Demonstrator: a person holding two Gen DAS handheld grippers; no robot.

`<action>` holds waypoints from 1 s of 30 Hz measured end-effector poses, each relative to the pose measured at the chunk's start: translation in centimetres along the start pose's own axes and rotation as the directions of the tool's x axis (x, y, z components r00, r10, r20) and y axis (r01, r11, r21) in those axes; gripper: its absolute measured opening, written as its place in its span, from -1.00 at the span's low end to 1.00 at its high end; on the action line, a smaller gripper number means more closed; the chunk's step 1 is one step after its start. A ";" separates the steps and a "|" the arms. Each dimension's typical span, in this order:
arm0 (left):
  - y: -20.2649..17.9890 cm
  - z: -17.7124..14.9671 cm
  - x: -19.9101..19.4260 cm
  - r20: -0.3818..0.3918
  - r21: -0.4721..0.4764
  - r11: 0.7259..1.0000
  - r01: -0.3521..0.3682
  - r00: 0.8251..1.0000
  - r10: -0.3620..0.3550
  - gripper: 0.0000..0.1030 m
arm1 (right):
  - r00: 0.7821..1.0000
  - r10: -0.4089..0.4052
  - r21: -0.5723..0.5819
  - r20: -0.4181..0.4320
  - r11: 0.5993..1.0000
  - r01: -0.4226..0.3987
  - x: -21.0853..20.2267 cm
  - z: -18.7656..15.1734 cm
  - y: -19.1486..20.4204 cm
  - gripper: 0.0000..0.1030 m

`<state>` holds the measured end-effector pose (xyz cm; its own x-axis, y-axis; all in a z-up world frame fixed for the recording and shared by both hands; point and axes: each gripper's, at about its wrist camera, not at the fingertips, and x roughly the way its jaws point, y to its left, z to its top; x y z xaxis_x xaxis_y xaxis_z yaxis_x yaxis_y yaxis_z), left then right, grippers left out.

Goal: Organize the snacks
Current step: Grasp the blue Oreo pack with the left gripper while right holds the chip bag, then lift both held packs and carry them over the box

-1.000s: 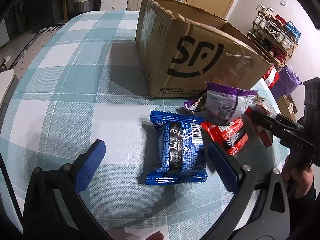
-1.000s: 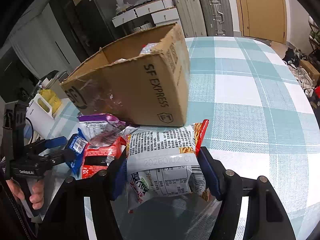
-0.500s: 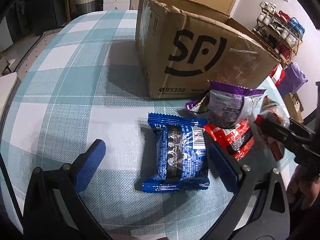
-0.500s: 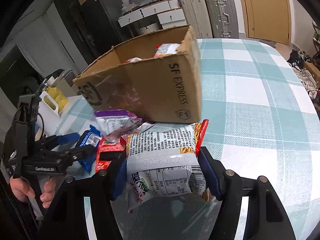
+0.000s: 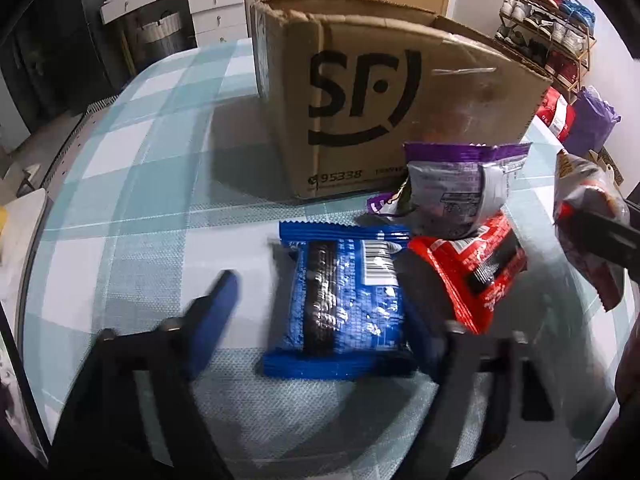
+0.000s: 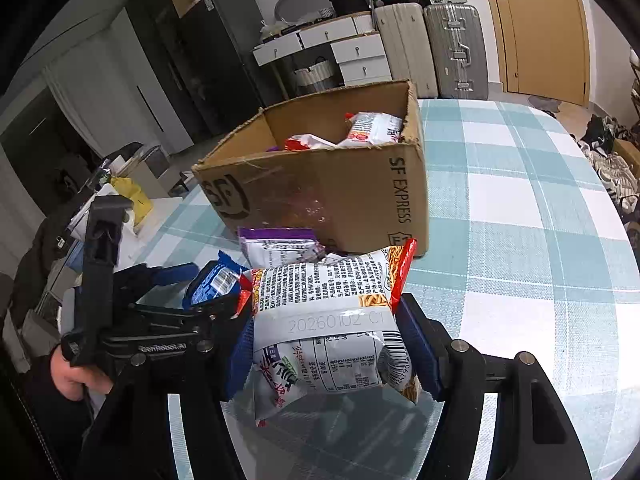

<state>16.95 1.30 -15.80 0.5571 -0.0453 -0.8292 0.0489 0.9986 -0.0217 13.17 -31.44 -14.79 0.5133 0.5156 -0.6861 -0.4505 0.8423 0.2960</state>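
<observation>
A blue snack packet (image 5: 344, 296) lies flat on the checked tablecloth, between the fingers of my left gripper (image 5: 320, 296). Its jaws are closing: the left finger (image 5: 212, 308) still stands apart from the packet, while the right one is at its edge. My right gripper (image 6: 324, 332) is shut on a white noodle snack bag (image 6: 324, 312), held above the table. Purple (image 5: 452, 192) and red (image 5: 472, 264) packets lie against the open cardboard box (image 5: 400, 100), which holds several snacks (image 6: 372, 128).
The checked table (image 6: 520, 200) stretches away to the right of the box (image 6: 320, 192). A shoe rack (image 5: 548, 40) stands beyond the table, and suitcases (image 6: 432, 48) and white drawers (image 6: 356, 60) line the far wall. A person's hand (image 6: 74, 376) grips the left tool.
The left gripper's fingers have come in towards the blue packet from wide open. The right gripper has lifted with the noodle bag, so the box's inside now shows.
</observation>
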 end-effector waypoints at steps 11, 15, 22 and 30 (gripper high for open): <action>2.5 -0.5 -1.5 -0.009 -0.081 0.990 0.119 0.993 -0.120 -0.19 | 1.000 0.001 -0.017 0.028 1.000 0.000 -1.6 -0.2 1.3 0.30; 2.8 -0.7 -2.8 0.013 -0.081 0.990 0.114 0.993 -0.114 -0.19 | 0.999 0.000 -0.026 0.039 1.000 0.001 -2.4 0.0 1.8 0.30; 3.5 0.6 -5.1 0.054 -0.090 0.988 0.129 0.991 -0.124 -0.19 | 0.998 0.008 -0.055 0.061 0.998 -0.004 -3.6 1.1 2.9 0.30; 3.4 3.1 -7.9 0.109 -0.076 0.983 0.166 0.981 -0.157 -0.19 | 0.995 0.038 -0.076 0.095 0.997 -0.030 -4.7 3.6 4.0 0.30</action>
<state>15.24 4.94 -7.57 0.6295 -0.2048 -0.7495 0.0774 0.9764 -0.2018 11.60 -29.92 -8.02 0.5629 0.5596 -0.6082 -0.5204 0.8117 0.2652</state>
